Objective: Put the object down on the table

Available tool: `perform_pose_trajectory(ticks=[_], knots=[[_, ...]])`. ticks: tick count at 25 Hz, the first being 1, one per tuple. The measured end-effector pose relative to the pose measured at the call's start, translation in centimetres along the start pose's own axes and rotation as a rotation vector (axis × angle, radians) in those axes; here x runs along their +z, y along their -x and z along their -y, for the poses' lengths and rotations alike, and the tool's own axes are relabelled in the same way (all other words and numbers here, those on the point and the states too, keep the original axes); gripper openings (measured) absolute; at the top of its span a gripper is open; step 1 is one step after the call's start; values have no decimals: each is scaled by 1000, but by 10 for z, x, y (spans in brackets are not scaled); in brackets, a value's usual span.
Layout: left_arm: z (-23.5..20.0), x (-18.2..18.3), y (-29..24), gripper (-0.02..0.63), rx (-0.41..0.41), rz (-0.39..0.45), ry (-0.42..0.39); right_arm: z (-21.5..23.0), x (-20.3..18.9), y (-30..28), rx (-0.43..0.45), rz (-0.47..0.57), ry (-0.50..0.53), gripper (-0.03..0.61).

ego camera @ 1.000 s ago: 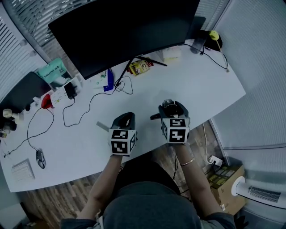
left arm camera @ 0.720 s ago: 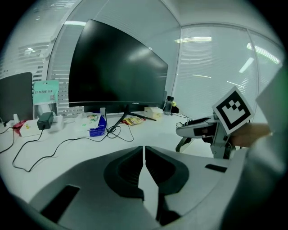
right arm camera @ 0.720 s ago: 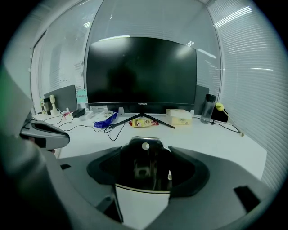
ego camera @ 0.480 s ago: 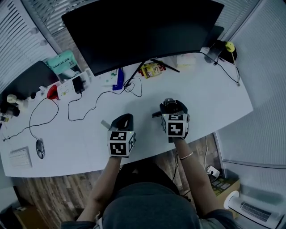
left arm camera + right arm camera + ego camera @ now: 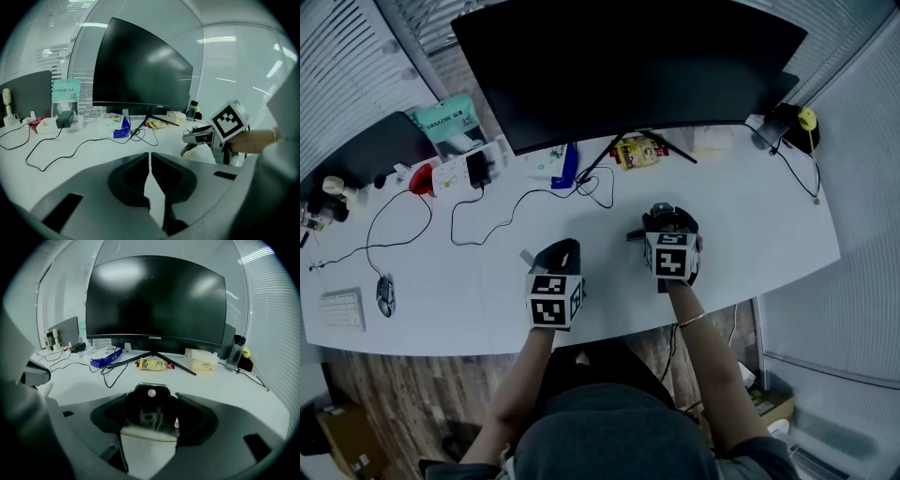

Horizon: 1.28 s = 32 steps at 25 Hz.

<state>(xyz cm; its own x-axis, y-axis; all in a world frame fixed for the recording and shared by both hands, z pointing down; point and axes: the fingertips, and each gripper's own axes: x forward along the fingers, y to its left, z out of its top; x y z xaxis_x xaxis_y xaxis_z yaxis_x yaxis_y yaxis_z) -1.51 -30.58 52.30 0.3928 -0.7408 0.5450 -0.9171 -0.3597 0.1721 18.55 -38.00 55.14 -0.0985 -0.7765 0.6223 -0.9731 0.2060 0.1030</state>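
Observation:
My right gripper [image 5: 664, 216] hovers over the white table [image 5: 750, 225] near its front edge, shut on a small dark object [image 5: 150, 392] with a shiny rim and a white dot on top. The object fills the space between the jaws in the right gripper view; what kind of thing it is I cannot tell. My left gripper [image 5: 564, 247] is beside it to the left, also near the front edge. Its jaws meet in a thin line [image 5: 150, 157] with nothing between them. The left gripper view shows the right gripper [image 5: 194, 139] from the side, low over the table.
A large curved monitor [image 5: 628, 66] stands at the back, its stand legs spread behind the grippers. A black cable [image 5: 502, 220] loops ahead of the left gripper. A snack packet [image 5: 639, 152], a blue pack [image 5: 567, 167], a tissue box [image 5: 201, 359] and a bottle [image 5: 783, 122] line the back. Mouse [image 5: 384, 295] and keyboard [image 5: 342, 309] lie far left.
The head view has shifted, so the desk now sits lower and further right in frame. Both grippers keep about the same places over the table's front edge.

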Motion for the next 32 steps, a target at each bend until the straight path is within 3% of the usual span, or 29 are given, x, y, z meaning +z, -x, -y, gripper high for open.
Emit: perform_pose_trajectory(ticks=[13, 32], knots=[[-4, 2, -8, 31, 17, -18, 5, -3, -6, -22, 26, -57, -1, 301], [-12, 3, -10, 31, 29, -21, 10, -3, -14, -39, 51, -58, -35, 302]])
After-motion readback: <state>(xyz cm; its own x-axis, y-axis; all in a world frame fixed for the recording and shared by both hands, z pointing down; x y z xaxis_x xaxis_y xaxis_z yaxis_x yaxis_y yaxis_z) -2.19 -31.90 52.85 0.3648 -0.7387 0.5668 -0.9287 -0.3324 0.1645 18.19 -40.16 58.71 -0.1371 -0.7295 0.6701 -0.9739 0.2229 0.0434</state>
